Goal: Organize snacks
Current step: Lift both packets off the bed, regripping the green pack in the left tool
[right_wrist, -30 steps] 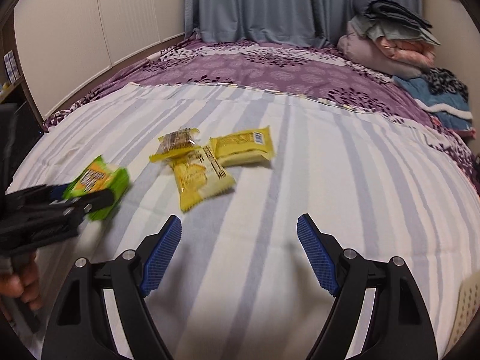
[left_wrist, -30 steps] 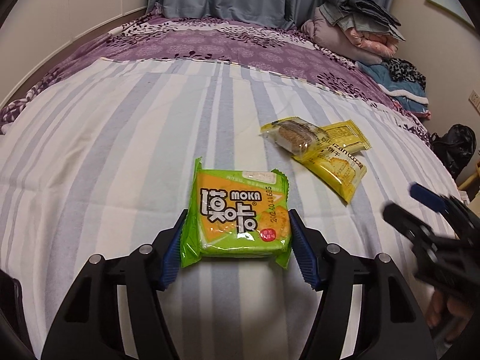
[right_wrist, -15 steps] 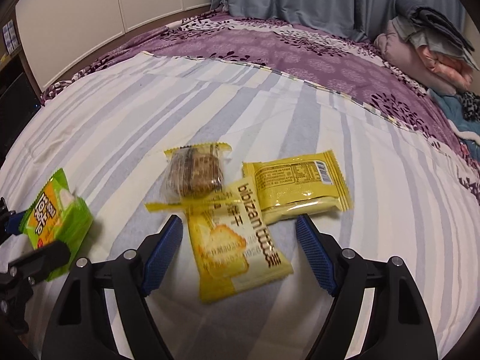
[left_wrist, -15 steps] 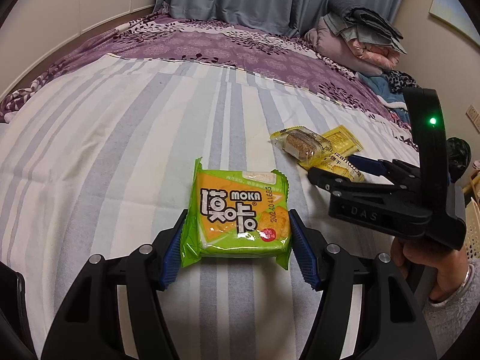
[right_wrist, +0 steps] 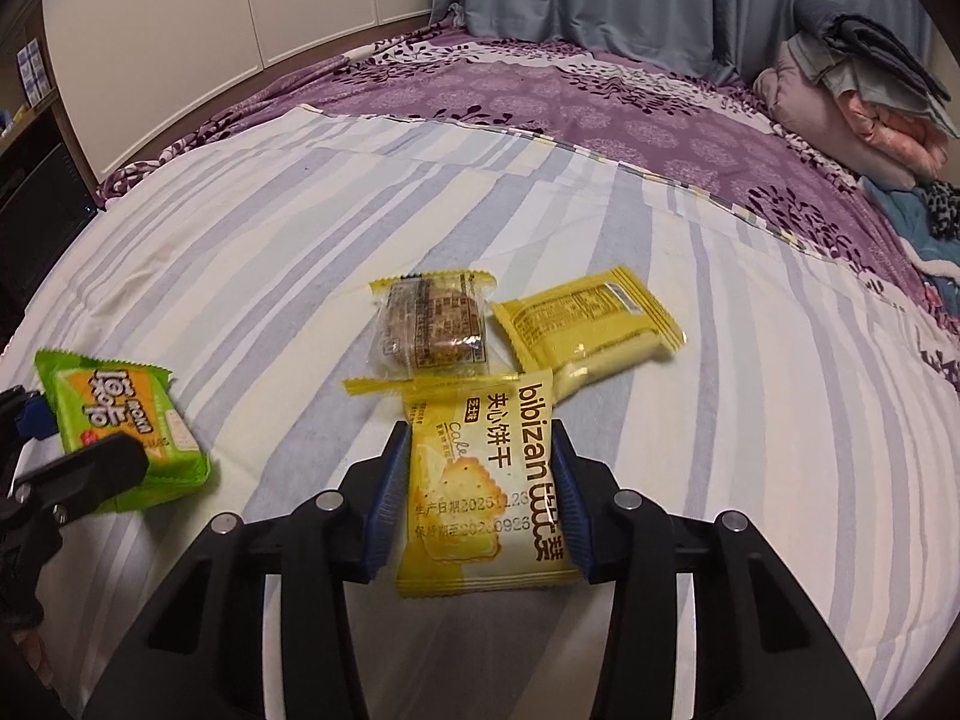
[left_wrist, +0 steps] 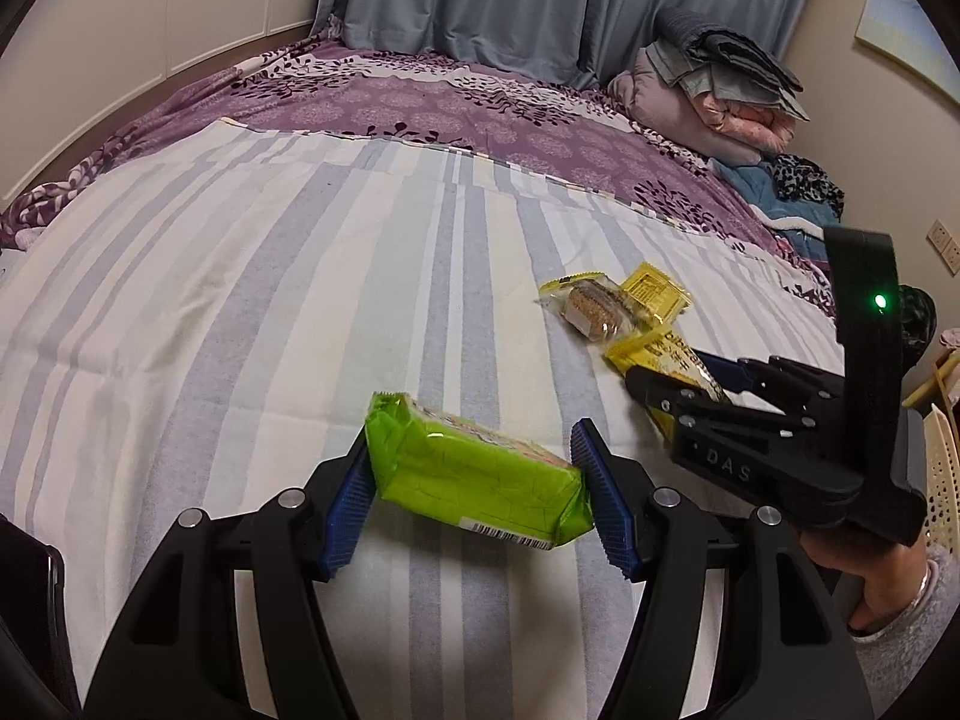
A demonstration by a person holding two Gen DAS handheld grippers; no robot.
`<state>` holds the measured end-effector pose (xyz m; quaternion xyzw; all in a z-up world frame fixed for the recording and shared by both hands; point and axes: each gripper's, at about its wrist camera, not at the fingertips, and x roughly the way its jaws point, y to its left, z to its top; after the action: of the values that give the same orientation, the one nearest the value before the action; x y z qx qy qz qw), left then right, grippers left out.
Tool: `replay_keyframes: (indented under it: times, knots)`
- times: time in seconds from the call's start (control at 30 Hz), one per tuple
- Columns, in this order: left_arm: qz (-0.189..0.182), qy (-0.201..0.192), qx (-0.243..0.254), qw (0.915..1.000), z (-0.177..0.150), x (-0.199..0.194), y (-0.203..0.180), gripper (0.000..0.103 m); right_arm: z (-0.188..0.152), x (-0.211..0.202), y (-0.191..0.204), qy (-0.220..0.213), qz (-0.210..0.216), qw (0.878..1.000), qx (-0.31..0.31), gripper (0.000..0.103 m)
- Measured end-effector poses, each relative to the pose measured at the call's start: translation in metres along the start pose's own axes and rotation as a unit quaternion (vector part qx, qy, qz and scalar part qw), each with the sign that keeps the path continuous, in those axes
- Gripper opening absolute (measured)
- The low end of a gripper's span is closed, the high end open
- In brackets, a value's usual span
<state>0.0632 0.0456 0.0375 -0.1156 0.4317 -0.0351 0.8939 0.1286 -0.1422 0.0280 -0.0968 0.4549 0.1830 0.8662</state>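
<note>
My left gripper (left_wrist: 474, 495) is shut on a green MOKA snack pack (left_wrist: 474, 474), held tilted just above the striped sheet; it also shows in the right wrist view (right_wrist: 120, 426). My right gripper (right_wrist: 477, 489) has closed onto the sides of a yellow bibizan cracker pack (right_wrist: 486, 492) lying on the bed. Just beyond it lie a clear pack with a brown cake (right_wrist: 432, 324) and a second yellow pack (right_wrist: 588, 324). The right gripper (left_wrist: 678, 378) appears in the left wrist view over the yellow pack (left_wrist: 666, 354).
The striped sheet (left_wrist: 240, 300) covers the bed, with a purple floral cover (left_wrist: 480, 114) behind. Folded bedding (left_wrist: 720, 90) is piled at the far right. A cream perforated basket (left_wrist: 942, 480) stands off the bed's right side.
My right gripper moved forward and closed on the bibizan pack. My left gripper lifted and tipped the green pack so its underside faces the camera.
</note>
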Motion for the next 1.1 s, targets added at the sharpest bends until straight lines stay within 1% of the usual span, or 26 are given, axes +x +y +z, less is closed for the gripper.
replay_keyframes:
  times: [0.2, 0.4, 0.53, 0.6, 0.7, 0.87, 1.0, 1.1]
  knots:
    - [-0.005, -0.006, 0.006, 1.0, -0.001, -0.009, -0.006, 0.065, -0.023, -0.033, -0.012, -0.017, 0.009, 0.999, 0.039, 0.045]
    - [-0.012, -0.016, 0.013, 0.9997, -0.003, -0.023, -0.011, 0.065, -0.048, -0.068, -0.022, -0.036, 0.009, 0.996, 0.076, 0.045]
    - [-0.015, -0.024, 0.028, 0.9992, -0.003, -0.031, -0.02, 0.064, -0.063, -0.092, -0.027, -0.053, 0.007, 0.994, 0.094, 0.045]
    - [-0.024, -0.028, 0.035, 0.9987, -0.002, -0.037, -0.026, 0.064, -0.068, -0.103, -0.031, -0.06, 0.006, 0.993, 0.104, 0.045]
    - [-0.024, -0.032, 0.048, 0.9981, -0.004, -0.043, -0.032, 0.064, -0.077, -0.118, -0.037, -0.07, 0.0, 0.991, 0.113, 0.045]
    - [-0.012, -0.018, 0.064, 0.9977, -0.016, -0.041, -0.025, 0.064, -0.088, -0.135, -0.046, -0.081, -0.006, 0.988, 0.129, 0.045]
    - [0.004, 0.007, 0.067, 0.9977, -0.024, -0.029, -0.009, 0.065, -0.099, -0.137, -0.053, -0.079, 0.0, 0.985, 0.151, 0.045]
    - [0.009, 0.023, 0.07, 0.9973, -0.025, -0.018, -0.003, 0.065, -0.105, -0.137, -0.052, -0.076, 0.001, 0.985, 0.153, 0.045]
